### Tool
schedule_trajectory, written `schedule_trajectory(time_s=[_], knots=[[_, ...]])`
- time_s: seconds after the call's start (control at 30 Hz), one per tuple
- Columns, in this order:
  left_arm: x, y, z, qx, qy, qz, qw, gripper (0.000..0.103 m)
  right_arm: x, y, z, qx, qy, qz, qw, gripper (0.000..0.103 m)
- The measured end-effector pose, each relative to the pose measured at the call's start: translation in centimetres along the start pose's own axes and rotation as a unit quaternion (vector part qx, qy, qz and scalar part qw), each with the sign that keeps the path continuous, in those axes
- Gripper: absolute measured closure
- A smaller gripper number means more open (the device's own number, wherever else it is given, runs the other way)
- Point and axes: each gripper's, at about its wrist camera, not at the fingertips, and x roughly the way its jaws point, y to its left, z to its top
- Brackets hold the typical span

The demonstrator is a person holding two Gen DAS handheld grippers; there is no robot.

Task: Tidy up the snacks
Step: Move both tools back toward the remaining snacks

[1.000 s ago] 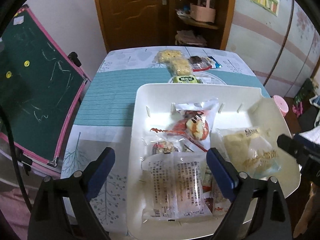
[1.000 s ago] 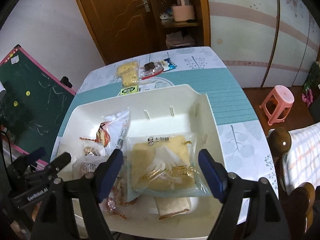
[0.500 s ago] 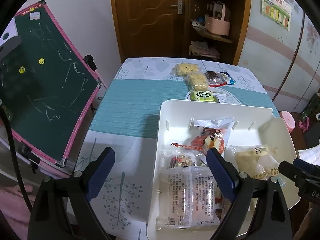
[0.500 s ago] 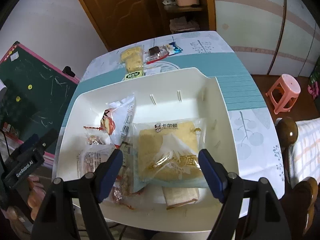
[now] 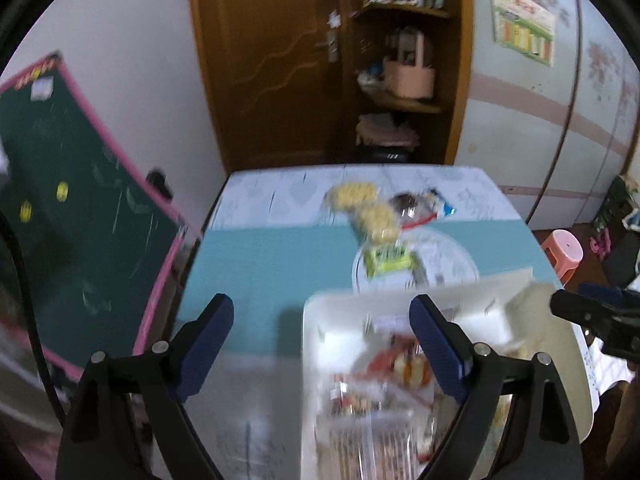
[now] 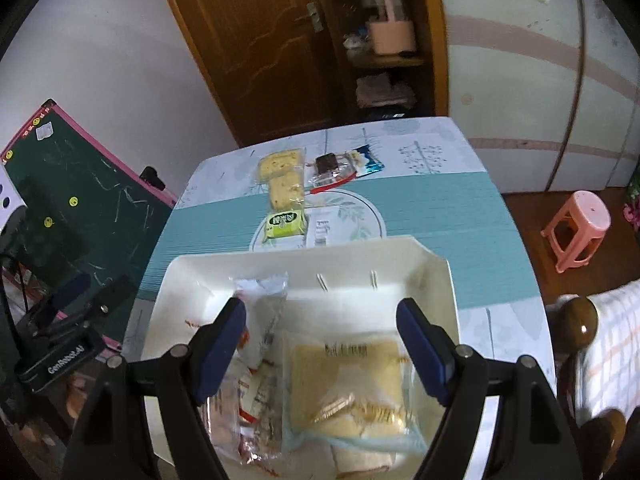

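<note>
A white tray [image 6: 440, 272] on the table holds several packets, among them a yellow cake packet [image 6: 348, 384] and a red-and-white packet [image 6: 260, 320]. My right gripper [image 6: 320, 308] hangs open above them, touching nothing. In the blurred left wrist view, my left gripper [image 5: 320, 306] hovers over the tray's [image 5: 312, 320] left rim and the teal cloth. Its jaws are closing with nothing between them. Beyond the tray lie two yellow biscuit packets [image 6: 284, 176], a green packet [image 6: 285, 222], a clear-wrapped chocolate [image 6: 328, 168] and a blue wrapper [image 6: 366, 162].
A green chalkboard with a pink frame [image 5: 80, 208] leans by the table's left side. A pink stool [image 6: 580, 228] stands on the floor to the right, with a wooden post [image 6: 580, 320] nearer. A brown door and shelf [image 6: 380, 40] stand behind the table.
Both grippers have risen and drawn back from the tray, which now sits lower in each view. The loose snacks at the far end show more fully. The left view has blurred.
</note>
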Motion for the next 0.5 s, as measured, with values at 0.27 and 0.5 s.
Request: schedule_trajectory(time_s=[0.27,0.5], knots=[[4.4,-0.4,8.0,0.031,0.053,-0.061,0.9962,0.014,2.4,1.4,8.4,-0.066,-0.007,-0.064,0.996,0.025],[10.5,-1.8,10.1,0.080,0.095,-0.063,0.9902,0.014,10.7,1.9,11.6,-0.066,0.082,-0.072,0.992,0.025]])
